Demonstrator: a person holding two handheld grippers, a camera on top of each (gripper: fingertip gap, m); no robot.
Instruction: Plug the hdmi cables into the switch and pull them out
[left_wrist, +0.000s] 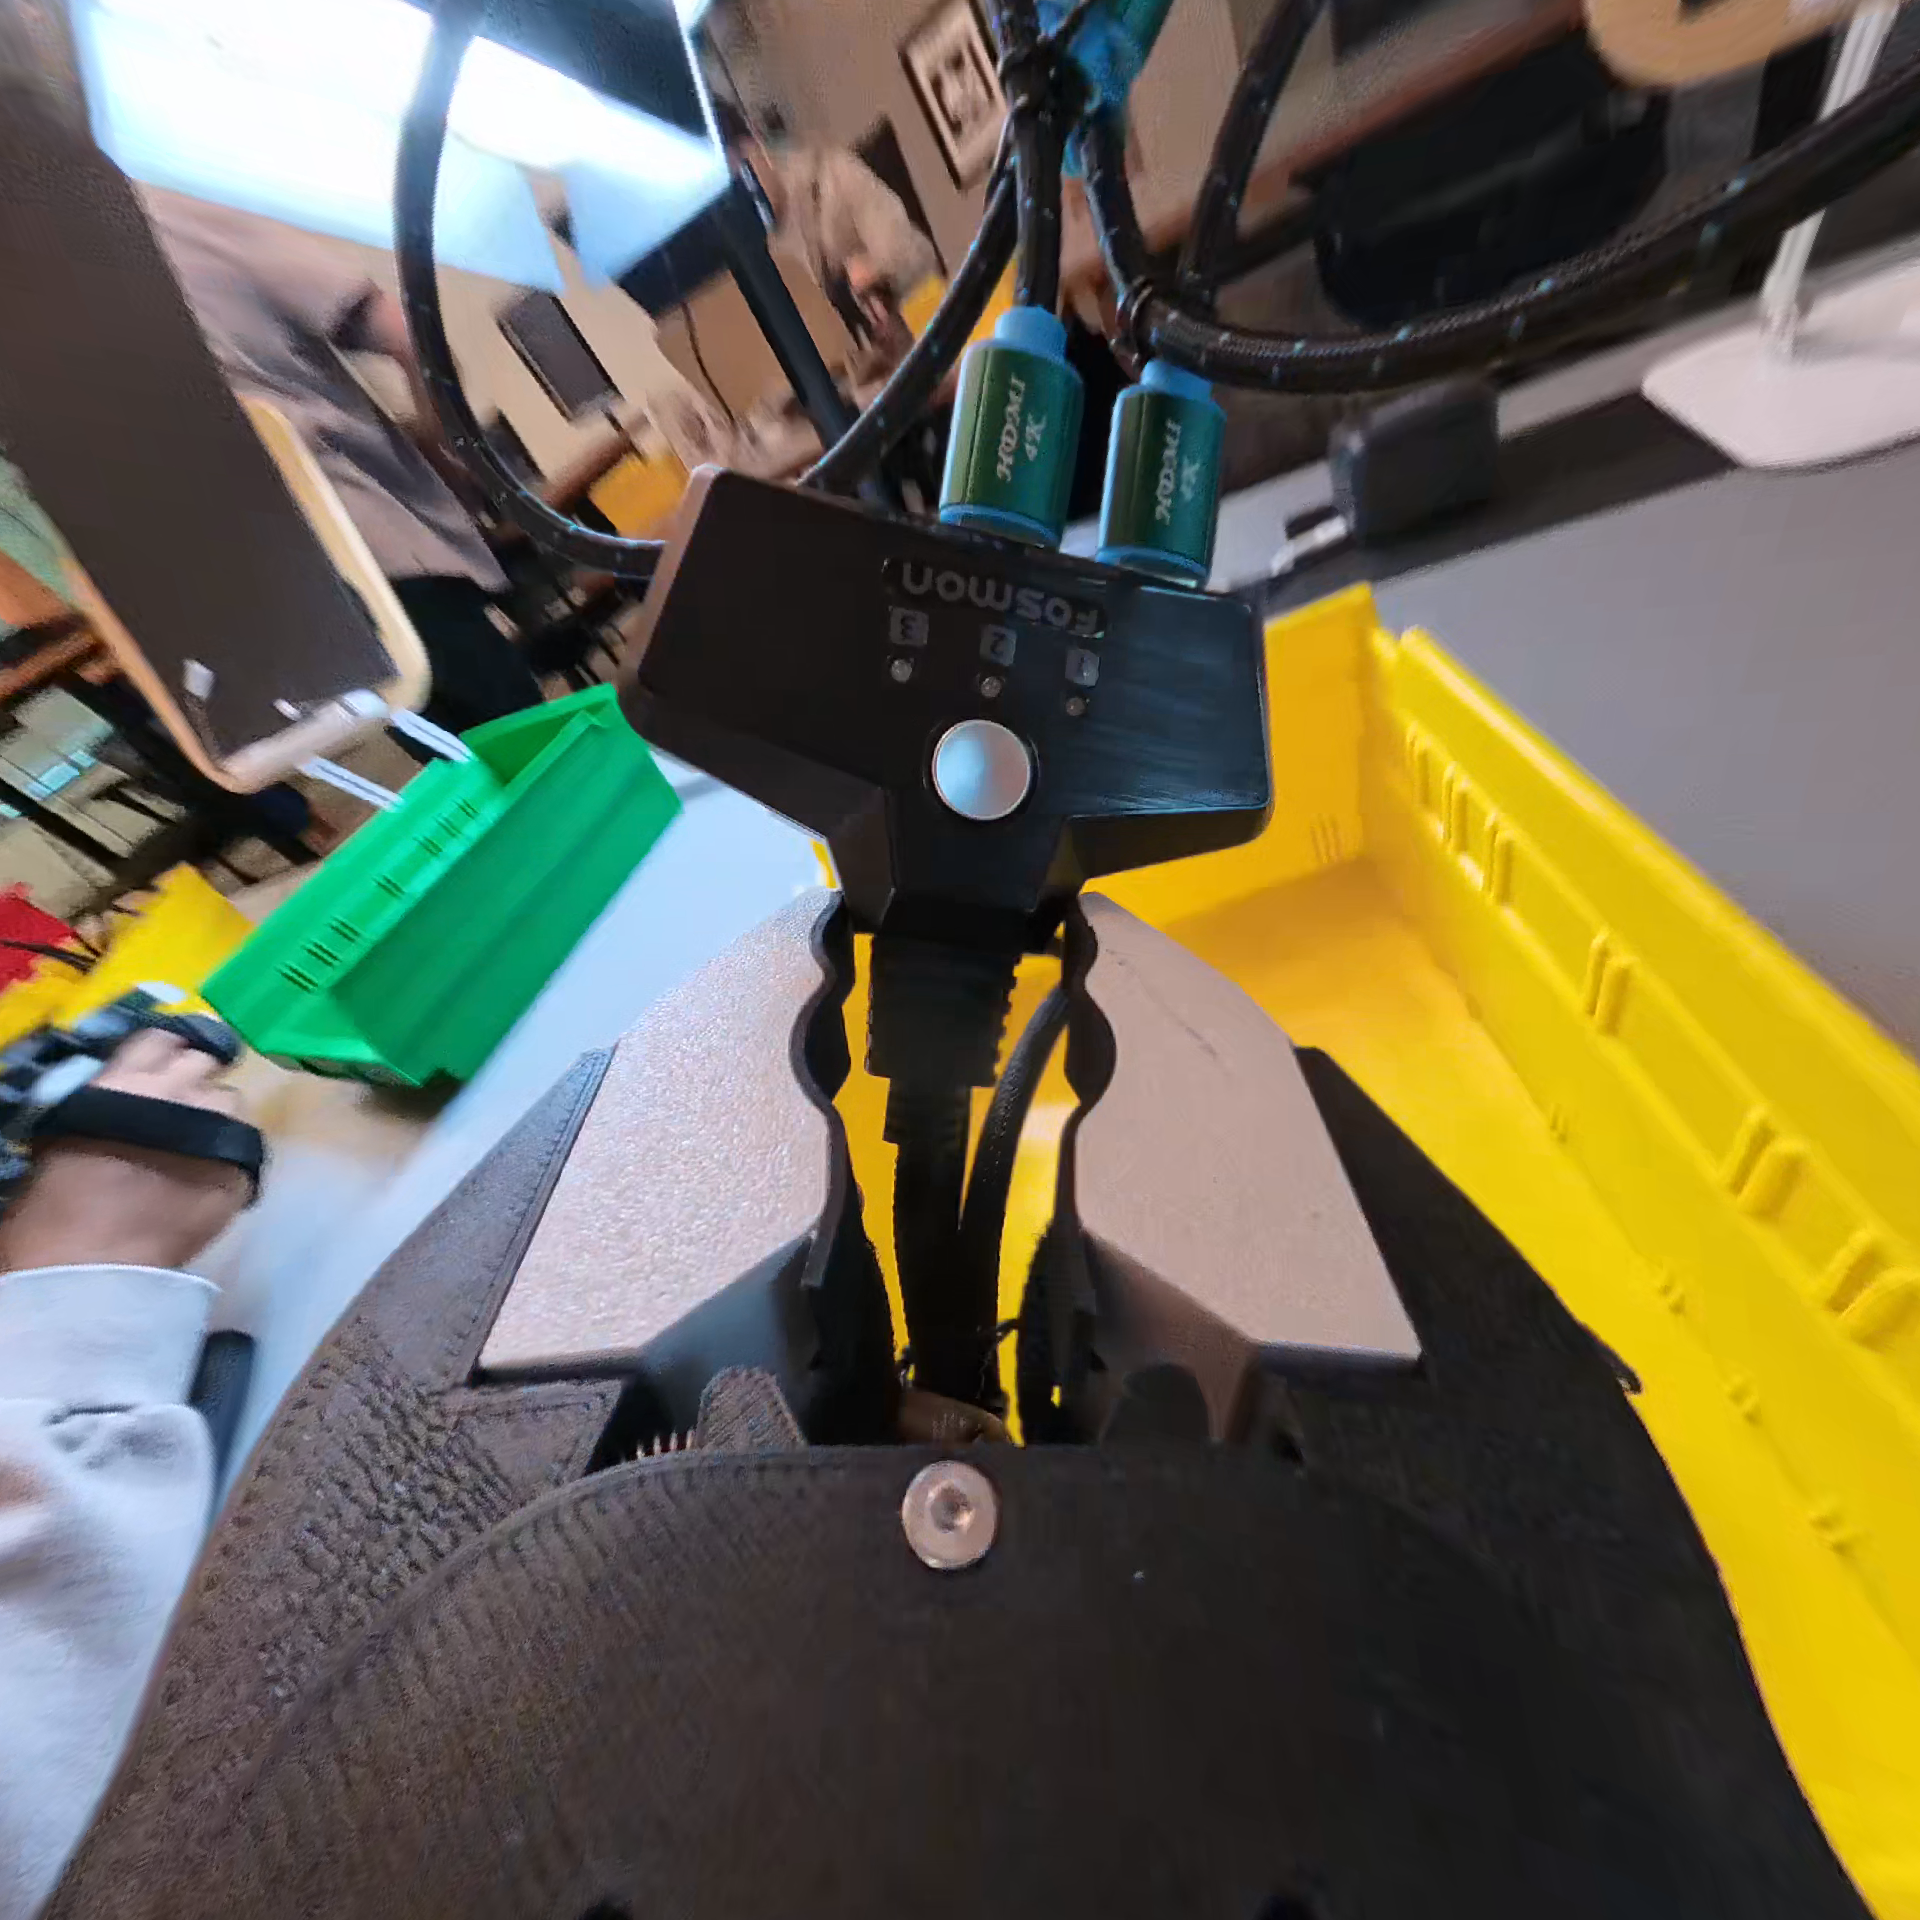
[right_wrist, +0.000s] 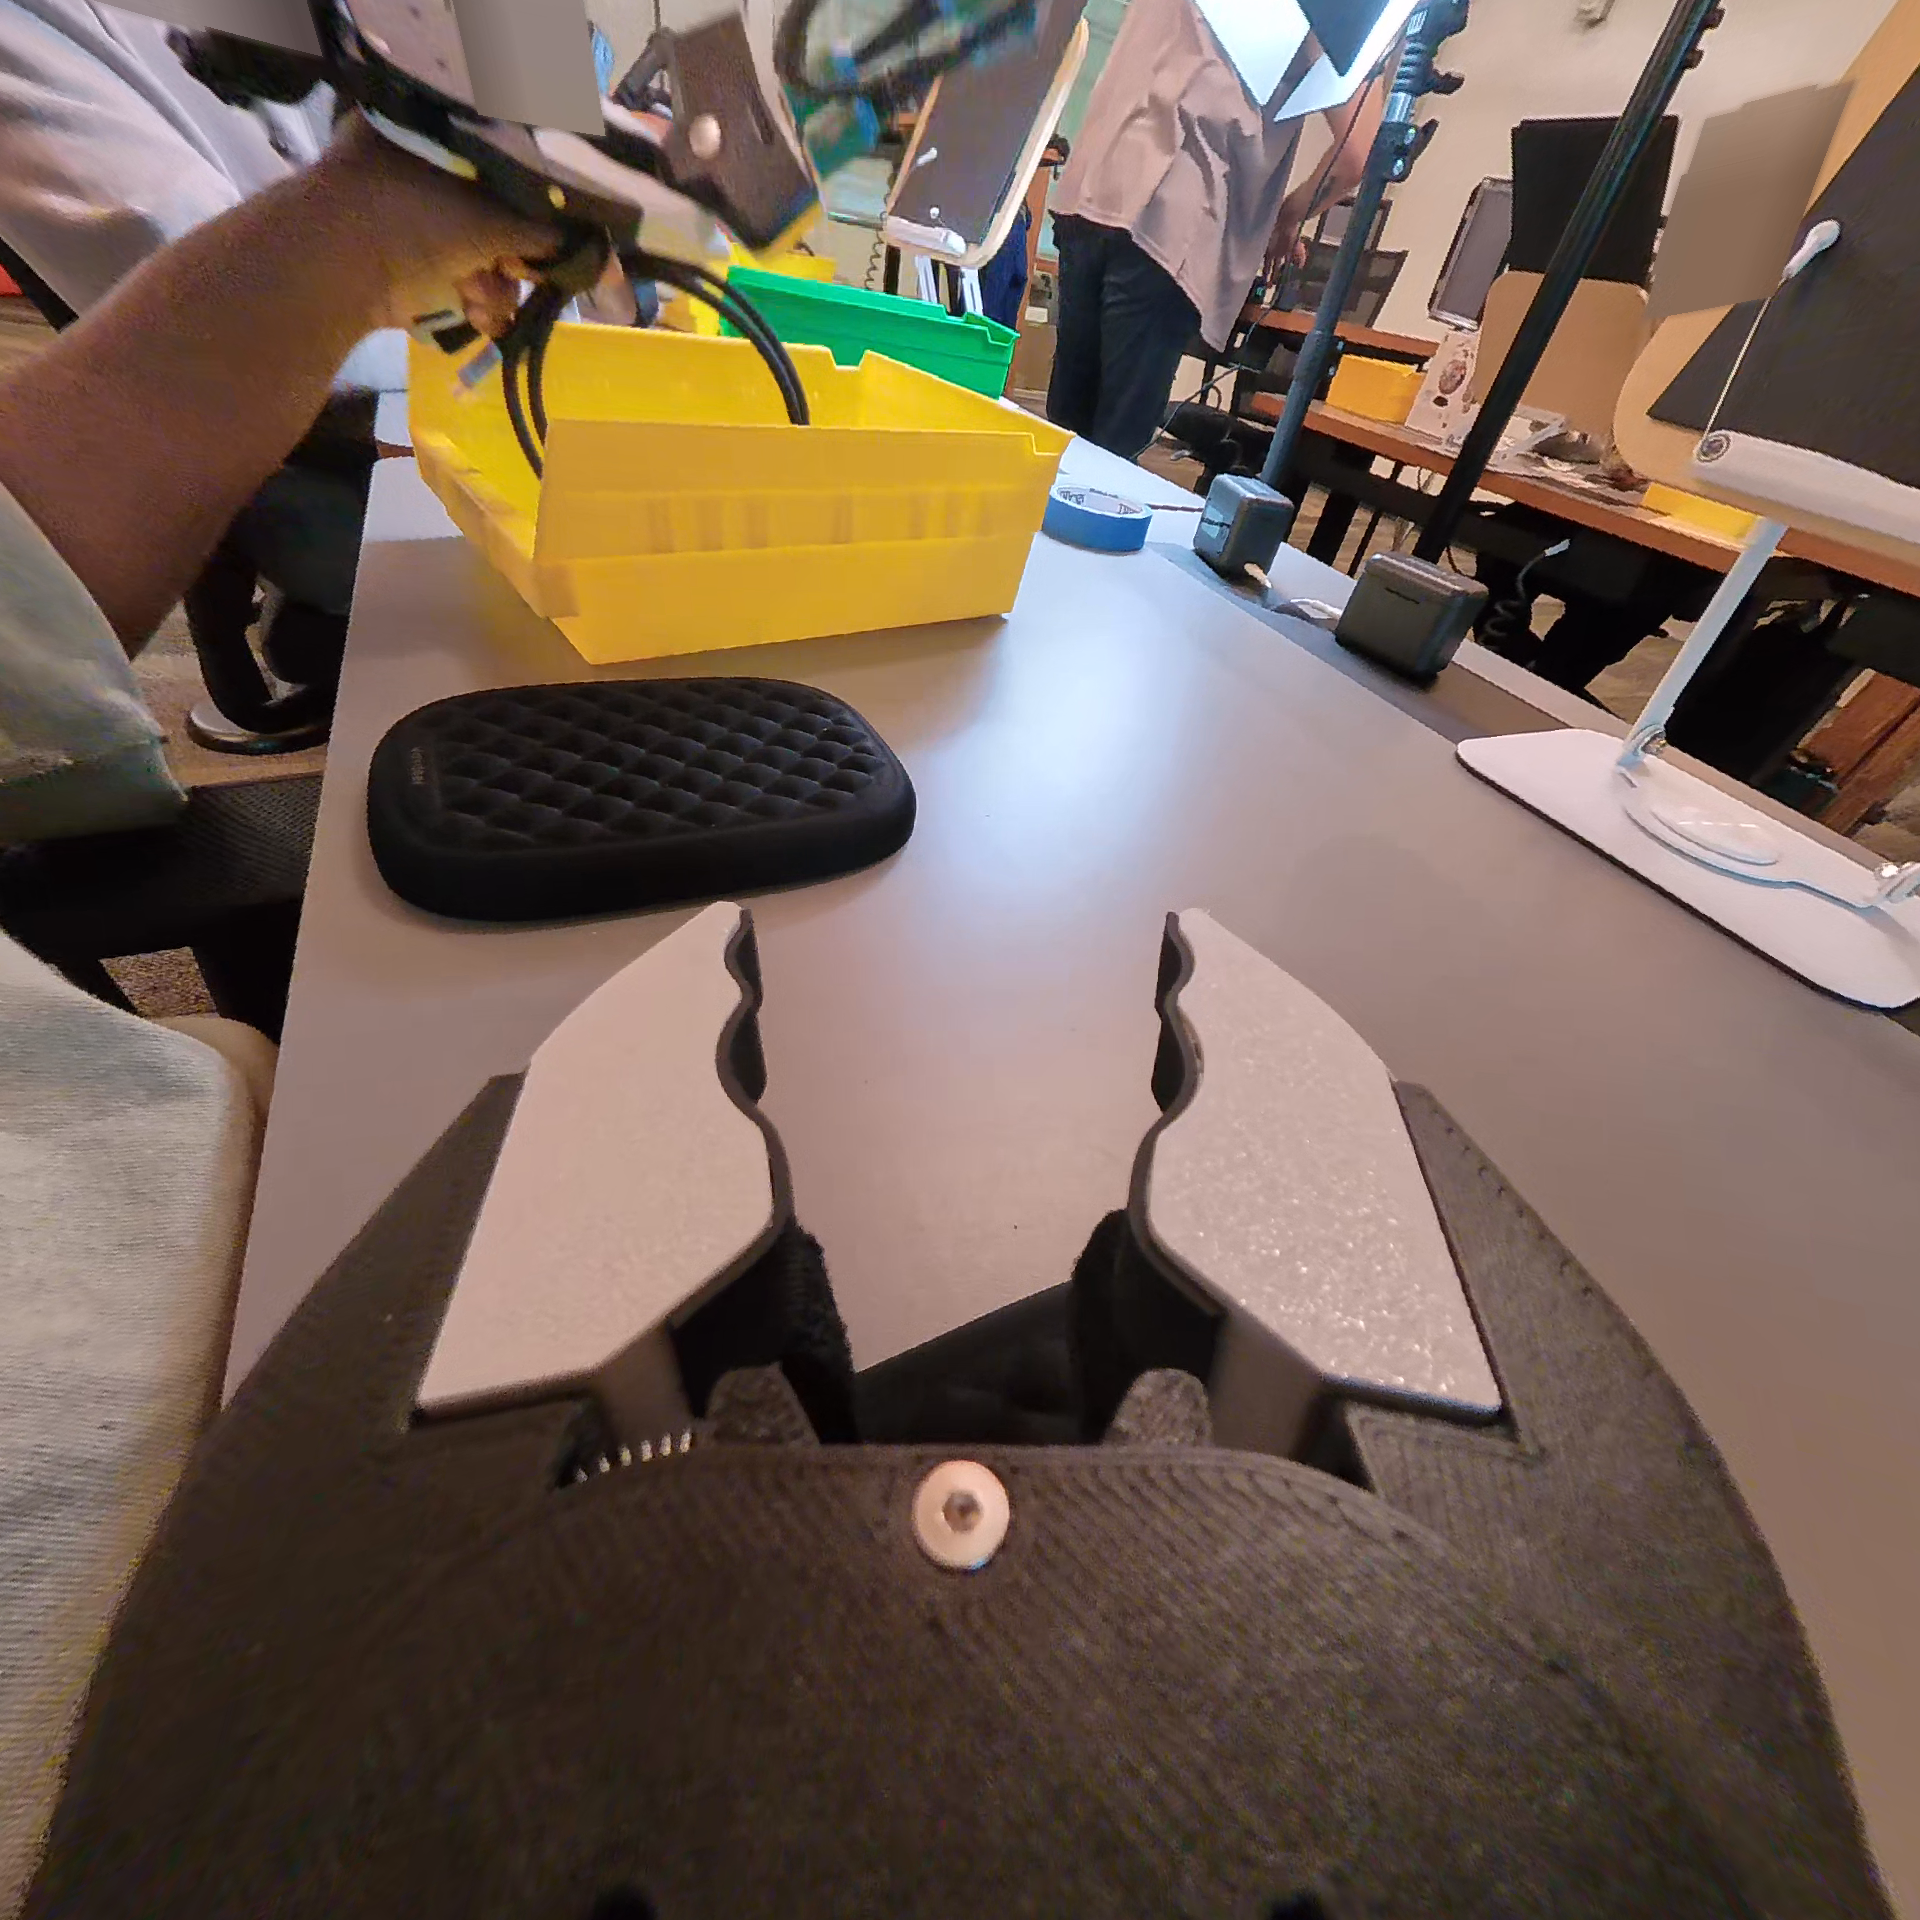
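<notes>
The black T-shaped HDMI switch (left_wrist: 951, 707) hangs in the air over the open yellow plastic bin (left_wrist: 1455, 935), gripped by its stem: in the left wrist view the left gripper (left_wrist: 961, 997) has its fingers closed on the ribbed strain relief and pigtail cable just below the switch body. Two green-and-blue HDMI plugs (left_wrist: 1081, 457) sit seated side by side in ports along the switch's far edge, their braided black cables (left_wrist: 1455, 322) looping upward (holding by the stem likely keeps the ports free for pulling). A green plastic bin (left_wrist: 447, 894) lies beyond, to the left.

In the right wrist view the right gripper (right_wrist: 956, 997) hovers low over the grey table (right_wrist: 1091, 779) near its front edge, fingers spread wide and empty, seemingly ready to take a plug. A black quilted pad (right_wrist: 639, 790) lies ahead, before the yellow bin.
</notes>
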